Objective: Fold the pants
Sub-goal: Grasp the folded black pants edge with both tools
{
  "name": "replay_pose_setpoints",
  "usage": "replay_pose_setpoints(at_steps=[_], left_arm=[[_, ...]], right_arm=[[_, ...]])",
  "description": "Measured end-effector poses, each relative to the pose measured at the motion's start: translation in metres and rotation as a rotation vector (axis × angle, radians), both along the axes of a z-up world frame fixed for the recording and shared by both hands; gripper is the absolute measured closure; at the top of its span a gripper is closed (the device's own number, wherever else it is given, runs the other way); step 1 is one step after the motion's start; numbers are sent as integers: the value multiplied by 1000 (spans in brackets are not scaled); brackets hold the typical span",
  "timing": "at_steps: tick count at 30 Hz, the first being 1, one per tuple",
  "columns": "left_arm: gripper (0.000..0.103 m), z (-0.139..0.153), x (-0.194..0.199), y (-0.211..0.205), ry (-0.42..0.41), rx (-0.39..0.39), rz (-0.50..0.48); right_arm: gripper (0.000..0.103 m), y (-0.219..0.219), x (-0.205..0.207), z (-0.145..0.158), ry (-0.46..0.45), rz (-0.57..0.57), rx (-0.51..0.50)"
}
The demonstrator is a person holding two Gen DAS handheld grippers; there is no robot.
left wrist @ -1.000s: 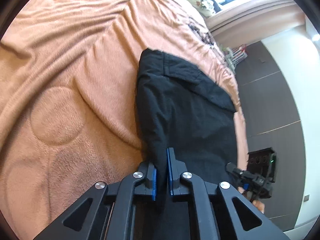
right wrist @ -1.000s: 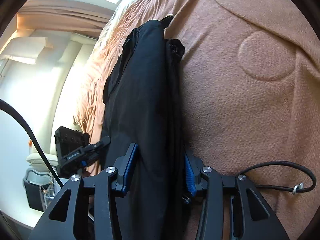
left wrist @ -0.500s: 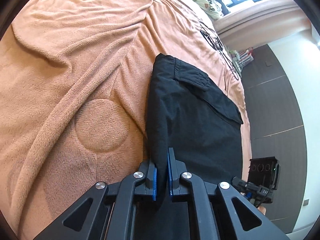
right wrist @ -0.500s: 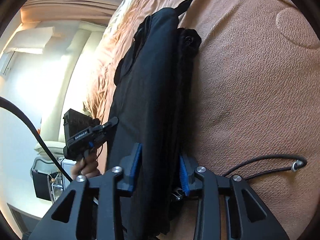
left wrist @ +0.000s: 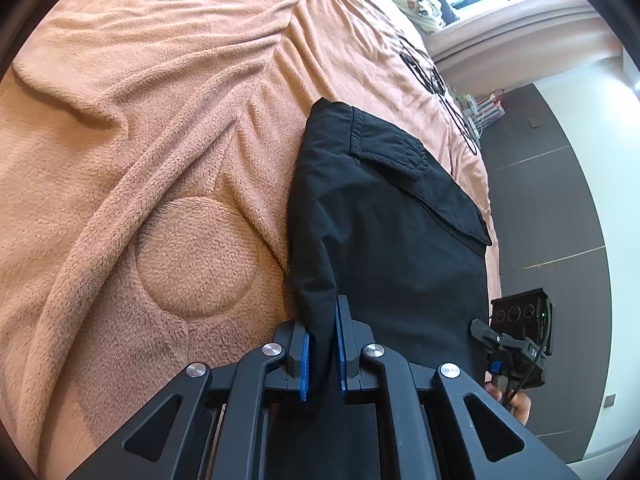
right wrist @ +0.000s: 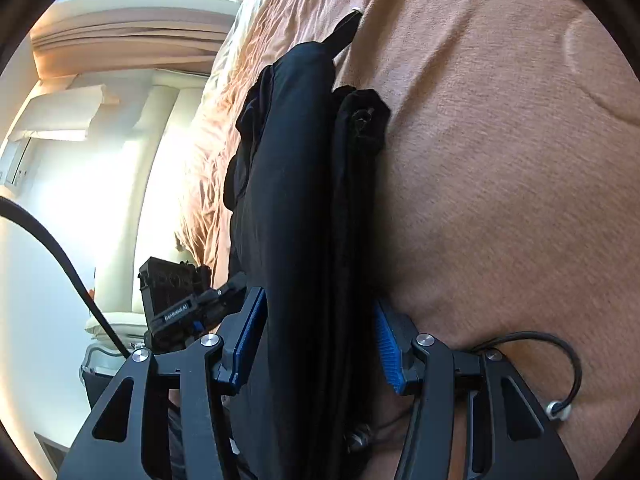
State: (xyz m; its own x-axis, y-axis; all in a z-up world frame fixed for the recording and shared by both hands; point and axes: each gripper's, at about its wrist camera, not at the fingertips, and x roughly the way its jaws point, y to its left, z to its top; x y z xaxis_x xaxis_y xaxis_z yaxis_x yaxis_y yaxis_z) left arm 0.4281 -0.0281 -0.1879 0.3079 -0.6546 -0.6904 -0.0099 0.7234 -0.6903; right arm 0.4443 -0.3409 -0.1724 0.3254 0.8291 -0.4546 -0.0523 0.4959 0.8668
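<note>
A bed is covered by a peach fleece blanket (left wrist: 168, 128), creased in long ridges, with a pressed round patch (left wrist: 196, 252) just left of the garment. Black pants (left wrist: 384, 240) are laid folded lengthwise on the blanket near its right edge, running from the near side toward the far side; a flapped pocket (left wrist: 400, 160) is seen on the upper layer. In the right wrist view the same pants (right wrist: 296, 208) are seen as a thick stacked bundle, one strap end pointing to the far side.

The left gripper (left wrist: 322, 354) is clenched on a near fold of the pants, blue pads pressed into the cloth. The right gripper (right wrist: 316, 344) is seen with the bundle between its pads; its jaws have just been opening, and a gap is visible beside the right pad. A black cable (right wrist: 560, 364) is looped on the blanket at the near right. A hand (left wrist: 516, 402) is partly visible under the other device.
</note>
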Motion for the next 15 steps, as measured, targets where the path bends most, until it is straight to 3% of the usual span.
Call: replay_pose_setpoints(at_steps=[3,6,9,15], left_arm=[[93,-2,1,1,7,-20,5],[93,0,-1,3,-3,-26,5],[94,6,-4,4,-18,-24,6],[94,26,-11,5,-60,-45,10]], right_arm=[[55,11,0,0,-11,0,2],[72,8,-6,-3,-20,0,-2],[81,3,-12,7,-65,5,-12],[84,14,-25,27,-151,11,-27]])
